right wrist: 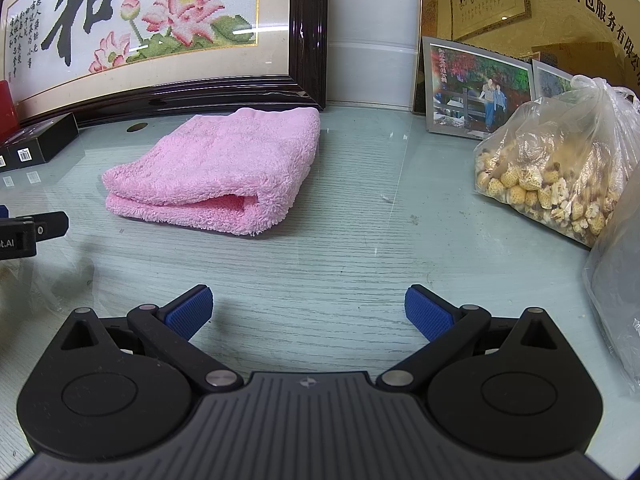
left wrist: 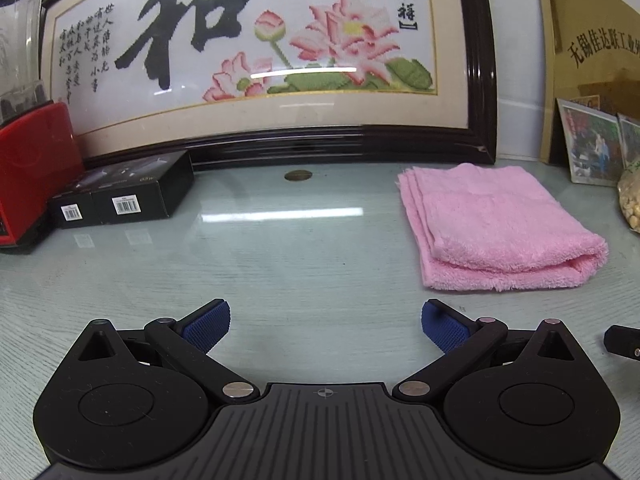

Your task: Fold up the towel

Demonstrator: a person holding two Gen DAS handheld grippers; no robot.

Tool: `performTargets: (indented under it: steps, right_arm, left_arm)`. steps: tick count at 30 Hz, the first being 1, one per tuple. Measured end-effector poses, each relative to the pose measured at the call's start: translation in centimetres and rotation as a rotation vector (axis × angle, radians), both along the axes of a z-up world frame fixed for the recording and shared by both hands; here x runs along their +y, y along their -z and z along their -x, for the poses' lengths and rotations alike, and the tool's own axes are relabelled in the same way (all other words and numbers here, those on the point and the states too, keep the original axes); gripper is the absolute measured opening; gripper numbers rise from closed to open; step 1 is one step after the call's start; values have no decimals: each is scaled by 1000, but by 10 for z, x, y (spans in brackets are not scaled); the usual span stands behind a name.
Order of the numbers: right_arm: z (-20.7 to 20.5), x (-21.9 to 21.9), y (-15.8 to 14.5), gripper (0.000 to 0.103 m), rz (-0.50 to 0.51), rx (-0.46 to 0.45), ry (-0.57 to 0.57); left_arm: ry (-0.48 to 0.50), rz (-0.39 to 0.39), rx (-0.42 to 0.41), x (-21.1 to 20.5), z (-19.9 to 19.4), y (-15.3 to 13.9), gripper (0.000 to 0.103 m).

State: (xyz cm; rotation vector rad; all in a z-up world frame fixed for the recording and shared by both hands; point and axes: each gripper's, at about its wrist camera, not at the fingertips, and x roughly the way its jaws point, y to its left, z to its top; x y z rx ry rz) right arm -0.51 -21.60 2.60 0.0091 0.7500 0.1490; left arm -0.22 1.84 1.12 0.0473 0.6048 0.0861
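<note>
A pink towel (left wrist: 496, 228) lies folded in a thick rectangle on the glass-topped table, its rounded fold toward me; it also shows in the right wrist view (right wrist: 224, 168). My left gripper (left wrist: 325, 322) is open and empty, low over the table, with the towel ahead and to its right. My right gripper (right wrist: 308, 312) is open and empty, with the towel ahead and to its left. Neither gripper touches the towel. Part of the left gripper shows at the left edge of the right wrist view (right wrist: 32, 228).
A large framed lotus embroidery (left wrist: 256, 52) leans at the back. Black boxes (left wrist: 120, 196) and a red appliance (left wrist: 32, 172) stand at the left. Framed photos (right wrist: 476, 88) and a plastic bag of dried flowers (right wrist: 556, 168) stand at the right.
</note>
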Motion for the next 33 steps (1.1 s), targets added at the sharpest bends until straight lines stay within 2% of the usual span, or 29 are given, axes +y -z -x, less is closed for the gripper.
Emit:
performTargets:
  steps: [14,33]
  right_arm:
    - [0,0,0,103,0,0,0]
    - [0,1,-1,103,0,0,0]
  left_arm:
    - [-35,-12,-21,13,-2,-4,103]
    - [-72,13,-17,34,-4,-6,103]
